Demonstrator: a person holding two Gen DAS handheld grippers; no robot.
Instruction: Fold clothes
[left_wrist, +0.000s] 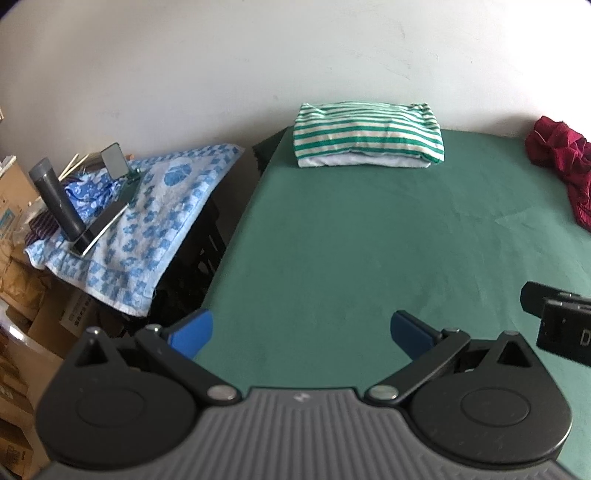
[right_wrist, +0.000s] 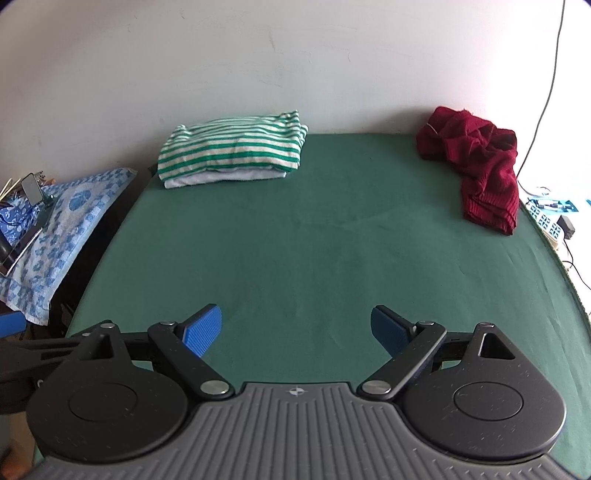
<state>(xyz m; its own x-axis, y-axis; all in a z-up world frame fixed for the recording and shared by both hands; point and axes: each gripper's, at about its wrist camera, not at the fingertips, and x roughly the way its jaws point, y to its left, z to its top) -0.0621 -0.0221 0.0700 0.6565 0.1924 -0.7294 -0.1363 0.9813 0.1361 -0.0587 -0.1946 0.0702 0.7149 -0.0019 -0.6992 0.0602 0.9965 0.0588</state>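
Both my grippers hang over the near edge of the green worktop (right_wrist: 295, 236), left gripper (left_wrist: 301, 332) and right gripper (right_wrist: 295, 326), jaws spread wide, gripping nothing. Far left, the striped shirt (right_wrist: 232, 147) sits folded on a white piece, parked clear of the middle. Far right, the crumpled red sweater (right_wrist: 480, 166) waits, likely my next fold.

I see the green-and-white striped garment (right_wrist: 232, 147) folded into a neat block at the far left of the green table (right_wrist: 295, 251) — the maroon sweater (right_wrist: 480, 162) lies crumpled (unfolded) at the far right, well apart.
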